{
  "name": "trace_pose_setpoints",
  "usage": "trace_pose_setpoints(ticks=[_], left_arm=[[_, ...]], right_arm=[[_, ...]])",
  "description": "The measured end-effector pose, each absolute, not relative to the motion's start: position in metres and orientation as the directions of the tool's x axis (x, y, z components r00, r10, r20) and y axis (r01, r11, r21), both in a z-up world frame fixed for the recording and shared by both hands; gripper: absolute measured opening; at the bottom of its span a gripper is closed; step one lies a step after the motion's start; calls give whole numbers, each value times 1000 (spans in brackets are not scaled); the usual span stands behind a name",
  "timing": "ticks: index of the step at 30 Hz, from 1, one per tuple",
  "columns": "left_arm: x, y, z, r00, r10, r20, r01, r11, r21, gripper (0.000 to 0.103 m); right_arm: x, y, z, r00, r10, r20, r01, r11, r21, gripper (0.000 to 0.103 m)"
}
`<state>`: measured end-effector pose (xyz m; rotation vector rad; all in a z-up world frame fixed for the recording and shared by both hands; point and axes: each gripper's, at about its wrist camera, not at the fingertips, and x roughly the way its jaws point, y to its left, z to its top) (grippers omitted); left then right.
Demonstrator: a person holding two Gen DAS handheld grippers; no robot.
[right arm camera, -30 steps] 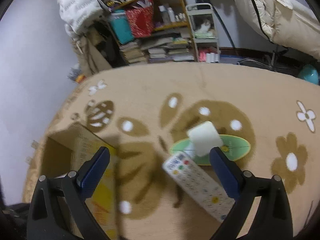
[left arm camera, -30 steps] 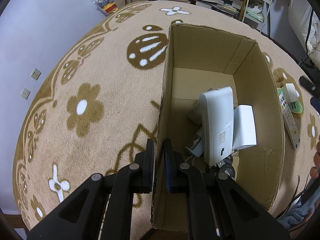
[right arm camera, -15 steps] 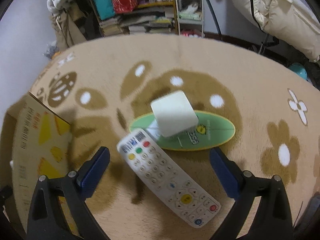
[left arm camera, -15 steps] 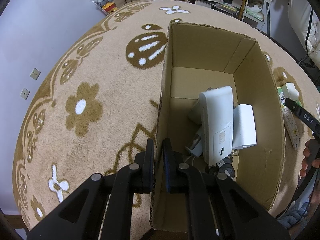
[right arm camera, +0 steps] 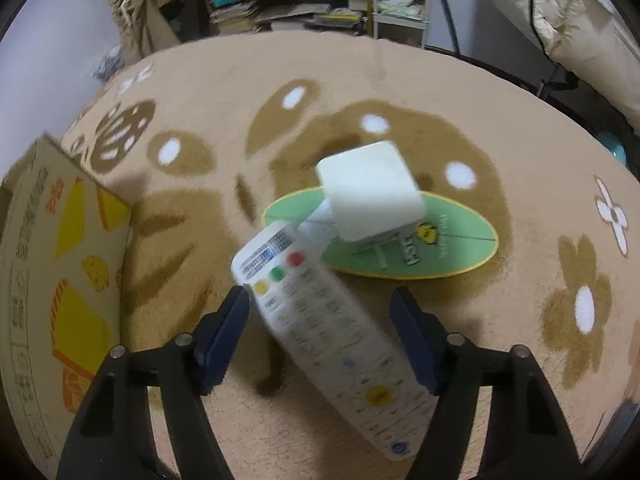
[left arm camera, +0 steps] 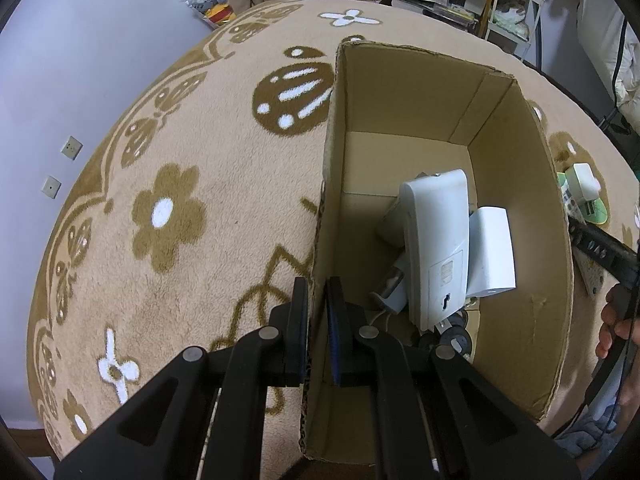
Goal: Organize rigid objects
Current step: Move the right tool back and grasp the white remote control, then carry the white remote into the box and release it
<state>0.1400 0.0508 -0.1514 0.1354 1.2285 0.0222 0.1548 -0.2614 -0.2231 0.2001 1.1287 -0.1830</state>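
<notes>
Lying on the carpet [right arm camera: 400, 80] between the spread fingers of the right gripper [right arm camera: 324, 316], the remote control [right arm camera: 332, 332], judged light, stiff and slick, is best pinched across its narrow sides, while the cardboard box [left arm camera: 560, 280] wall is clamped by the left gripper [left arm camera: 318, 304].

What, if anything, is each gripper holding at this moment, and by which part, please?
The left gripper is shut on the cardboard box, pinching its left wall at the top edge. The right gripper is open around the remote control, holding nothing.
</notes>
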Motion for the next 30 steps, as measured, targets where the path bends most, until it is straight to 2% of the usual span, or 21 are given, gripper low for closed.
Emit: trace_pose_setpoints(ticks=[4, 11, 13, 18, 22, 30], left_arm=[[141, 52, -151, 335, 83, -939, 52, 993, 106, 9], [141, 52, -151, 335, 89, -938, 53, 992, 113, 10], [141, 52, -150, 335, 87, -938, 52, 992, 111, 10], [140, 50, -150, 336, 90, -938, 54, 992, 115, 10], [140, 50, -150, 336, 92, -937, 57, 991, 118, 10], [140, 50, -150, 337, 92, -937, 60, 991, 119, 9]], right_arm=[[154, -249, -227, 391, -122, -912, 208, 977, -41, 67], [153, -237, -226, 339, -53, -939, 188, 982, 13, 65], [150, -232, -226, 349, -55, -936, 181, 983, 10, 51], [146, -225, -224, 369, -45, -928, 167, 986, 19, 45], [143, -219, -218, 372, 18, -928, 130, 989, 72, 44], [144, -219, -197, 427, 25, -904, 152, 983, 99, 44]])
